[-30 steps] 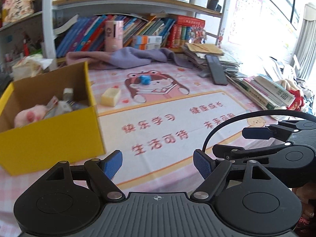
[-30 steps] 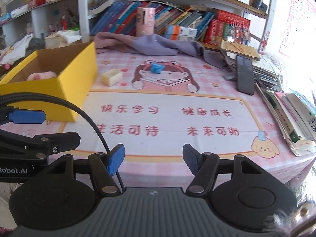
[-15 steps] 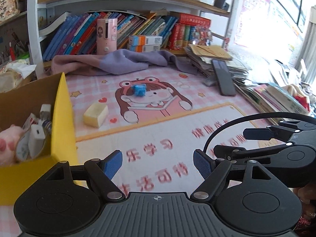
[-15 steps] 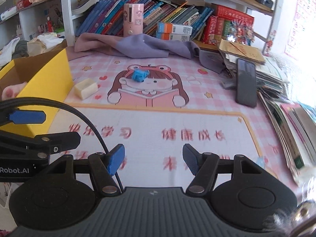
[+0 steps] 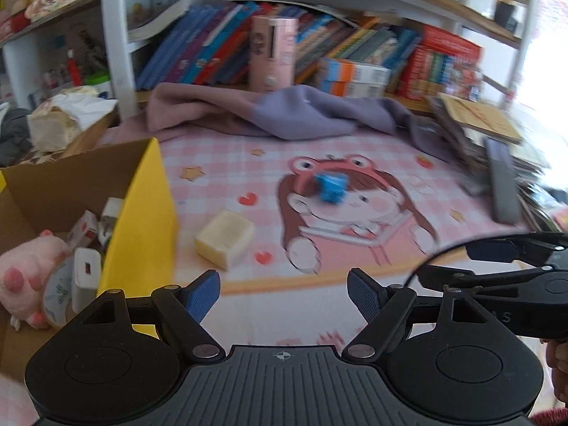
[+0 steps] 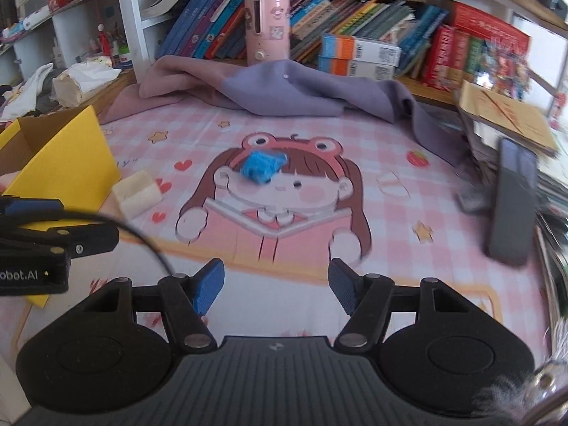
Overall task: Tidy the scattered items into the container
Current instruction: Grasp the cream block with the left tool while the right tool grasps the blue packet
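Clutter is left on the bench (image 6: pixel 443 248), which is covered by a pink checked cloth printed with a cartoon girl reading. A small blue object (image 6: pixel 262 167), blurred and of uncertain kind, lies on the girl's forehead, at about twelve o'clock from the right gripper (image 6: pixel 277 284). A pale yellow block (image 5: pixel 225 239) rests on the cloth just beside the yellow cardboard box (image 5: pixel 142 220), at roughly eleven o'clock from the left gripper (image 5: pixel 284 294). The box stands at nine o'clock in the left wrist view, and a pink plush toy (image 5: pixel 25 277), a white charger (image 5: pixel 84 277) and small packets are seen inside it.

Both grippers are held spread above the cloth, with nothing between the blue pads of either. The left gripper's jaws are set somewhat wider than the right's. Each gripper is visible in the other's view: the right one at three o'clock of the left wrist view, the left one at nine o'clock of the right.

A purple-grey garment (image 6: pixel 301 88) is heaped along the far edge of the bench, at twelve o'clock. Behind it a pink canister (image 6: pixel 267 28) stands upright before a row of books (image 6: pixel 372 32) on the shelf. A dark phone (image 6: pixel 511 206) is propped on stacked papers at two o'clock in the right wrist view.
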Action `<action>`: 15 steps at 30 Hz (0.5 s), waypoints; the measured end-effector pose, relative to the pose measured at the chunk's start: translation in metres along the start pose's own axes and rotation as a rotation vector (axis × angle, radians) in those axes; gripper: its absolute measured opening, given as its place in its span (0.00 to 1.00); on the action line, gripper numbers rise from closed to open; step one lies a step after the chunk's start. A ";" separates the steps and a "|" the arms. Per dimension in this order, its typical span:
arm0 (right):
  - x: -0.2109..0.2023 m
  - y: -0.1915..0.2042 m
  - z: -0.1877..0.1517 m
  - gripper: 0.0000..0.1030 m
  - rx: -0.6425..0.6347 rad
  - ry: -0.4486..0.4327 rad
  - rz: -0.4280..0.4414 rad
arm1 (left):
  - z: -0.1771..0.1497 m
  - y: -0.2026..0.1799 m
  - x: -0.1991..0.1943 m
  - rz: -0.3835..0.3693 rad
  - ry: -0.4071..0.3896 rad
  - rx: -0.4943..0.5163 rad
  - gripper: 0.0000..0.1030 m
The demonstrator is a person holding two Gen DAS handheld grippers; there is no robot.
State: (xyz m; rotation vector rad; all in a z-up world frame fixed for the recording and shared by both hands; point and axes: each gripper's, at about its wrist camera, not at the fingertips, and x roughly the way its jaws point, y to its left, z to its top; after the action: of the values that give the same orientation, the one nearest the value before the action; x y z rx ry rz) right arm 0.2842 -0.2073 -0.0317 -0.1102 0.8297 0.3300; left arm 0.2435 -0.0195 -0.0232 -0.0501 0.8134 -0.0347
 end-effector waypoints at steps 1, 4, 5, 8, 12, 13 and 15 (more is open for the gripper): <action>0.007 -0.002 0.006 0.62 -0.006 -0.002 0.010 | 0.004 0.000 0.005 0.015 -0.001 -0.010 0.79; 0.030 -0.011 0.025 0.62 -0.023 -0.005 0.030 | 0.015 -0.003 0.024 0.077 -0.001 -0.031 0.78; 0.038 -0.014 0.032 0.62 -0.025 -0.006 0.038 | 0.017 -0.003 0.029 0.098 -0.001 -0.039 0.78; 0.061 -0.020 0.050 0.61 -0.022 -0.005 0.065 | 0.023 -0.004 0.048 0.151 0.012 -0.067 0.77; 0.092 -0.022 0.066 0.61 -0.023 0.004 0.087 | 0.026 -0.005 0.072 0.201 0.036 -0.061 0.77; 0.099 -0.022 0.069 0.61 -0.023 0.006 0.093 | 0.026 -0.005 0.078 0.215 0.042 -0.062 0.77; 0.111 -0.021 0.074 0.61 -0.029 0.009 0.104 | 0.026 -0.002 0.087 0.238 0.055 -0.079 0.77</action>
State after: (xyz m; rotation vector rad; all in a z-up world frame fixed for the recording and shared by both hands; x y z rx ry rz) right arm 0.4134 -0.1835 -0.0647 -0.0954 0.8410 0.4400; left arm 0.3221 -0.0247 -0.0683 -0.0270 0.8711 0.2219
